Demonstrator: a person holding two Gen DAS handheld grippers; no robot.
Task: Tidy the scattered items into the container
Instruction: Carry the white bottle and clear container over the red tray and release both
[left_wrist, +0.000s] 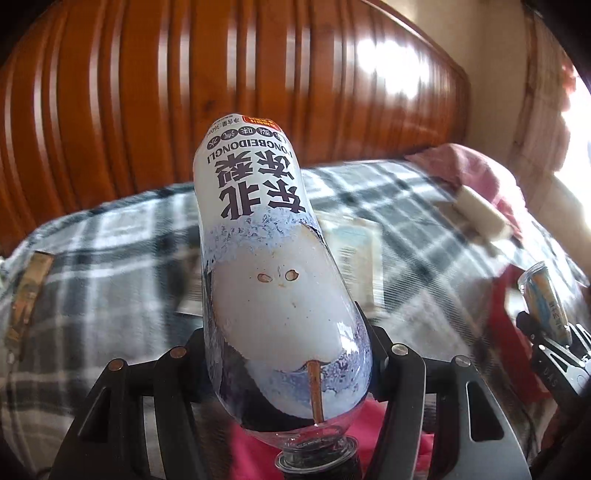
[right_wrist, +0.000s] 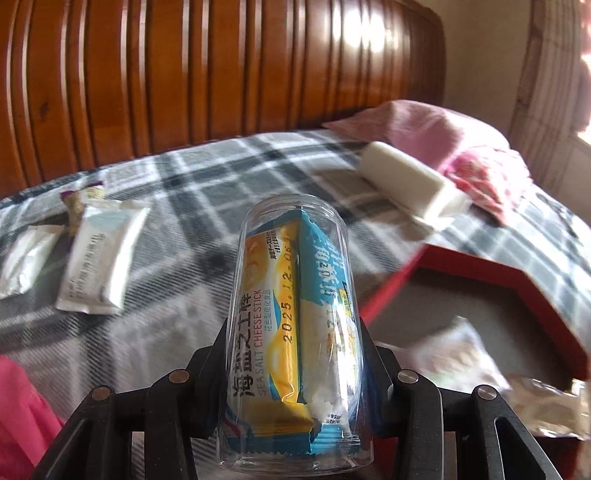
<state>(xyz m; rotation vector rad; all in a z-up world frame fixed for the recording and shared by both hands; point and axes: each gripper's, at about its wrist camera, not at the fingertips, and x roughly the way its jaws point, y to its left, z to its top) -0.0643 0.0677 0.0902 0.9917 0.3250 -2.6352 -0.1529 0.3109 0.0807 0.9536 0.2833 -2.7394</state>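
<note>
While both claws pinch loads, risk exists. Left claw (left_wrist: 288, 354) grips a slick bottle (left_wrist: 266, 266); right claw (right_wrist: 295, 354) a clear jar (right_wrist: 295, 332). Either may slip before the red container (right_wrist: 517, 295), right of it.

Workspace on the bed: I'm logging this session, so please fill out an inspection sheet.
Surface: grey-and-white plaid blanket on a bed.
Job's things: white-labelled plastic drink bottle in the left gripper; clear plastic cup with cheese-stick packets in the right gripper; red-rimmed tray holding wrapped snacks.
Clutter: white sachets, white rectangular block, pink cloth.
Grippers: both shut on their loads.
Cables: nothing seen.
Surroundings: slatted brown wooden headboard.
</note>
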